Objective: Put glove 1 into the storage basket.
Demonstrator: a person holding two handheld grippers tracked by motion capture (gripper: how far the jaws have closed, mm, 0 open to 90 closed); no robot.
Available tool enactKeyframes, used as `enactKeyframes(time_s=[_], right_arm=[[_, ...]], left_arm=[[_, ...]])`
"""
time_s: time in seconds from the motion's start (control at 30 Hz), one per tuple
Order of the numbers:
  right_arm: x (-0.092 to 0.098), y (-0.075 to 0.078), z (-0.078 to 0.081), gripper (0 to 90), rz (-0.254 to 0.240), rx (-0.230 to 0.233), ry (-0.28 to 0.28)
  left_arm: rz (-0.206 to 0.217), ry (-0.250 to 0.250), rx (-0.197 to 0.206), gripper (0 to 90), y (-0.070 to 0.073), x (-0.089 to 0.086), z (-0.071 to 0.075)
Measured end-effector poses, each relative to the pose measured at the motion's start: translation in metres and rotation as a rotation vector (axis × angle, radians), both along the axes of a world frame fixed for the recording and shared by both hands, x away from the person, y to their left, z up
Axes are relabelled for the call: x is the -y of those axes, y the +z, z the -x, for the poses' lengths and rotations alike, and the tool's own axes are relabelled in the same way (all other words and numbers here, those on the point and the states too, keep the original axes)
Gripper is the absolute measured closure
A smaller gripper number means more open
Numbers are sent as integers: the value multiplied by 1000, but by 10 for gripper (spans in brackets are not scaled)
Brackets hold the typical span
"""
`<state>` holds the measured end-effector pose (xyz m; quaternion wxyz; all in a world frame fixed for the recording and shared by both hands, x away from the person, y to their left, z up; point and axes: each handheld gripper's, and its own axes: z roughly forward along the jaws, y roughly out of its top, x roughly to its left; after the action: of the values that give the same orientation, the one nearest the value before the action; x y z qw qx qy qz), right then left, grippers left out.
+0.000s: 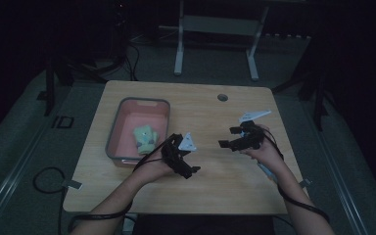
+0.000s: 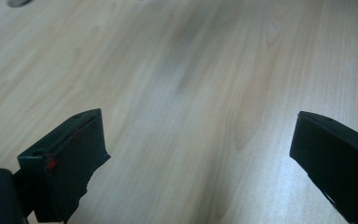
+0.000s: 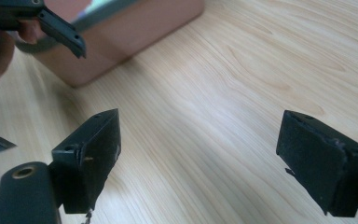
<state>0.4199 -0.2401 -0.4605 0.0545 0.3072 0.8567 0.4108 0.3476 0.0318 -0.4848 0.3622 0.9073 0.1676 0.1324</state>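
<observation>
Toy (image 1: 145,137), pale green and soft-looking, lies inside the pink bin (image 1: 162,104) at the table's left, clear of both tools. Just right of that bin the left gripper (image 1: 190,159) hangs low over the wooden table (image 1: 210,105), jaws spread wide with nothing but bare wood between them. Across the middle, the right gripper (image 1: 227,137) sits spread too, empty, facing the bin's corner (image 3: 121,42). Looks like a moment between grabs. Should the toy be wanted, best come over the rim from above, drop the jaws on either side of its body, and squeeze gently, keeping the trailing cable off the bin's edge.
</observation>
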Motion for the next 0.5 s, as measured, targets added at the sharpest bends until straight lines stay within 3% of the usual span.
enactKeyframes(time_s=[0.17, 0.33, 0.5], right_arm=[[24, -7, 4, 317, 44, 59, -8], [53, -13, 4, 450, 46, 118, -71], [76, -15, -2, 493, 50, 117, -132]], left_arm=[[-8, -27, -14, 35, -14, 8, 6], [-7, -37, -16, 35, -28, 11, 12], [-14, -13, 2, 35, -43, 9, 17]])
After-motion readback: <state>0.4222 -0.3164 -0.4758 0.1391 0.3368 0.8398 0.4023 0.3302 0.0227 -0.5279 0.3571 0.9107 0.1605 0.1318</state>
